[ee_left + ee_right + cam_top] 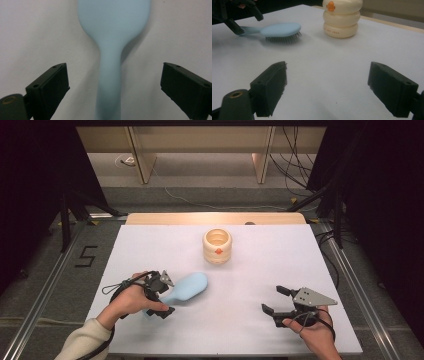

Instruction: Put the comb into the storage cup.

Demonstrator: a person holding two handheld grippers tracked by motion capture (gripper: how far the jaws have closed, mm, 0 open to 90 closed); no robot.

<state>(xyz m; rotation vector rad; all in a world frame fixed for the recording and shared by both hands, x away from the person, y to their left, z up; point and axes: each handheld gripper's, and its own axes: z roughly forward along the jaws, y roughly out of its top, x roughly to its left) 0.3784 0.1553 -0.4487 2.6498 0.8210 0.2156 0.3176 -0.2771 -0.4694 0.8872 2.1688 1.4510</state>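
Note:
A light blue hairbrush (pixel 189 288) lies bristles down on the white table top (pixel 260 270), left of centre. My left gripper (pixel 167 296) is open, its jaws standing on either side of the brush handle without touching it. In the left gripper view the blue handle (pixel 110 82) runs up between the two jaws of the left gripper (pixel 113 82), with a gap on each side. A cream ribbed cup (pixel 217 245) with an orange mark stands behind the brush. My right gripper (pixel 274 300) is open near the front right, with nothing between its jaws.
The right gripper view looks over the right gripper (pixel 327 85) across bare table to the hairbrush (pixel 281 30), the cream cup (pixel 342 20) and the left gripper (pixel 242 17). A wooden strip (pixel 215 218) borders the table's far edge. Cables and stand legs surround the table.

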